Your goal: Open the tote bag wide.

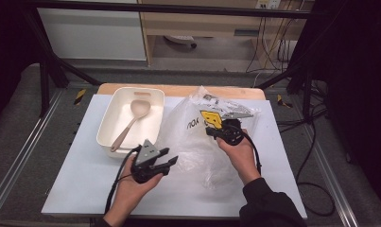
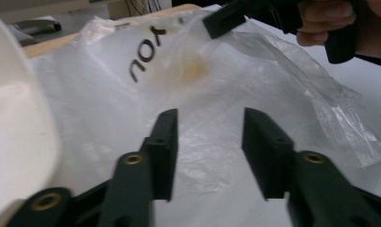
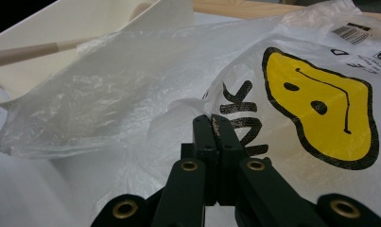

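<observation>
Plastic bag [image 1: 197, 137] lies at centre frame, right of the cream tub [image 1: 113, 124] holding a spatula [image 1: 131, 118]. Right gripper [image 1: 212, 131] is clamped on the bag's film. Left gripper [image 1: 171, 158], lower centre, stands part-open, with nothing between its jaws.

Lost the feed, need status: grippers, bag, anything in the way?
Right gripper shut on plastic bag. Left gripper open, jaws straddling bag film, not pinching. White bin with spatula beside bag, not blocking.
</observation>
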Demonstrator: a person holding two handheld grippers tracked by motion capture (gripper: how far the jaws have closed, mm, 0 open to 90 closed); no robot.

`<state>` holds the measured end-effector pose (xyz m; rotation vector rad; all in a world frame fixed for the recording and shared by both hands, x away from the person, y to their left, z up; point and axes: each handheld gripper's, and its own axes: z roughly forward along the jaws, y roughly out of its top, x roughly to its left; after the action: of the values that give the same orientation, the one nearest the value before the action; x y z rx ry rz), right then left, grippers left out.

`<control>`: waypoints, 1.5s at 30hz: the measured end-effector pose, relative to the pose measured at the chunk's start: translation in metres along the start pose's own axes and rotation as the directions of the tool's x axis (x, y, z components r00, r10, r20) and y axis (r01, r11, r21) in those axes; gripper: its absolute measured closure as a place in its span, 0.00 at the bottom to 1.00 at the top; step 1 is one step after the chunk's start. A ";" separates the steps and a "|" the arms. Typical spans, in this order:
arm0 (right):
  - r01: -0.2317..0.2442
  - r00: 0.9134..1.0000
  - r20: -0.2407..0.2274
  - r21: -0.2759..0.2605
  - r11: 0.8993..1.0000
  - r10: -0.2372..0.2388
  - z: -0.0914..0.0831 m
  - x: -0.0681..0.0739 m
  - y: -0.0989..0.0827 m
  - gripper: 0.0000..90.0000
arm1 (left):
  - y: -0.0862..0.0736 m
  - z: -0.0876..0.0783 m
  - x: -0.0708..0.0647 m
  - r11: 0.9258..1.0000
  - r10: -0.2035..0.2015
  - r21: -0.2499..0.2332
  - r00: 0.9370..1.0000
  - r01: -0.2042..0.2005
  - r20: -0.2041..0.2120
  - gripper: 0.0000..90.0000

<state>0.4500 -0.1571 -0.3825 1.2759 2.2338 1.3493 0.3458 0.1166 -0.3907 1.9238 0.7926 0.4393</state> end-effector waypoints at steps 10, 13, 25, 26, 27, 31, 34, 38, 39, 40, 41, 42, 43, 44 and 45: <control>0.017 1.000 -0.004 0.018 1.000 -0.017 0.005 0.005 -0.002 1.00 | -0.017 0.078 -0.001 0.990 -0.039 0.133 0.999 0.036 0.024 0.97; 0.022 1.000 -0.008 0.014 1.000 -0.022 0.005 0.006 -0.002 1.00 | -0.019 0.092 0.001 0.988 -0.055 0.147 0.998 0.051 0.019 1.00; 0.028 0.999 -0.016 0.001 1.000 -0.028 0.001 0.005 0.001 1.00 | -0.018 0.114 -0.001 0.976 -0.024 0.214 1.000 0.025 -0.008 1.00; 0.026 1.000 -0.016 0.004 1.000 -0.026 0.000 0.005 0.001 1.00 | -0.018 0.114 0.000 0.976 -0.027 0.215 1.000 0.028 -0.007 1.00; 0.031 0.999 -0.015 0.003 1.000 -0.031 0.001 0.004 0.002 1.00 | -0.018 0.114 0.000 0.976 -0.027 0.215 1.000 0.028 -0.008 1.00; 0.029 1.000 -0.008 0.003 1.000 -0.029 -0.002 0.003 0.009 1.00 | -0.018 0.115 -0.001 0.976 -0.024 0.216 1.000 0.026 -0.010 1.00; 0.030 1.000 -0.004 -0.003 1.000 -0.030 -0.005 0.001 0.017 1.00 | -0.018 0.115 -0.003 0.977 -0.009 0.215 1.000 0.013 -0.018 1.00; 0.034 0.999 0.005 -0.008 0.999 -0.034 -0.009 -0.001 0.027 1.00 | -0.018 0.115 -0.003 0.977 -0.005 0.215 1.000 0.009 -0.021 1.00; 0.032 0.999 0.005 -0.009 0.999 -0.032 -0.010 -0.001 0.030 1.00 | -0.018 0.115 -0.003 0.976 -0.005 0.216 1.000 0.009 -0.020 1.00; 0.029 1.000 0.008 -0.015 0.999 -0.029 -0.011 -0.002 0.033 1.00 | -0.018 0.115 -0.003 0.976 -0.006 0.216 1.000 0.010 -0.020 1.00; 0.029 1.000 0.009 -0.018 0.999 -0.029 -0.012 -0.003 0.036 1.00 | -0.018 0.115 -0.003 0.976 -0.004 0.216 1.000 0.009 -0.021 1.00; 0.023 1.000 0.010 -0.020 1.000 -0.022 -0.013 -0.004 0.040 1.00 | -0.018 0.115 -0.003 0.977 -0.001 0.215 1.000 0.006 -0.023 1.00; 0.021 1.000 0.012 -0.025 0.999 -0.021 -0.015 -0.005 0.043 1.00 | -0.018 0.115 -0.004 0.976 0.000 0.216 1.000 0.005 -0.025 1.00; 0.016 1.000 0.013 -0.030 0.999 -0.015 -0.016 -0.006 0.046 1.00 | -0.018 0.115 -0.004 0.976 0.003 0.217 1.000 0.002 -0.025 1.00; 0.016 1.000 0.013 -0.037 0.999 -0.016 -0.018 -0.006 0.049 1.00 | -0.018 0.115 -0.004 0.976 0.006 0.217 1.000 -0.001 -0.025 1.00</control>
<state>0.4707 -0.1630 -0.3343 1.2483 2.1950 1.3669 0.4059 0.0449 -0.4599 2.1255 0.8840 0.3932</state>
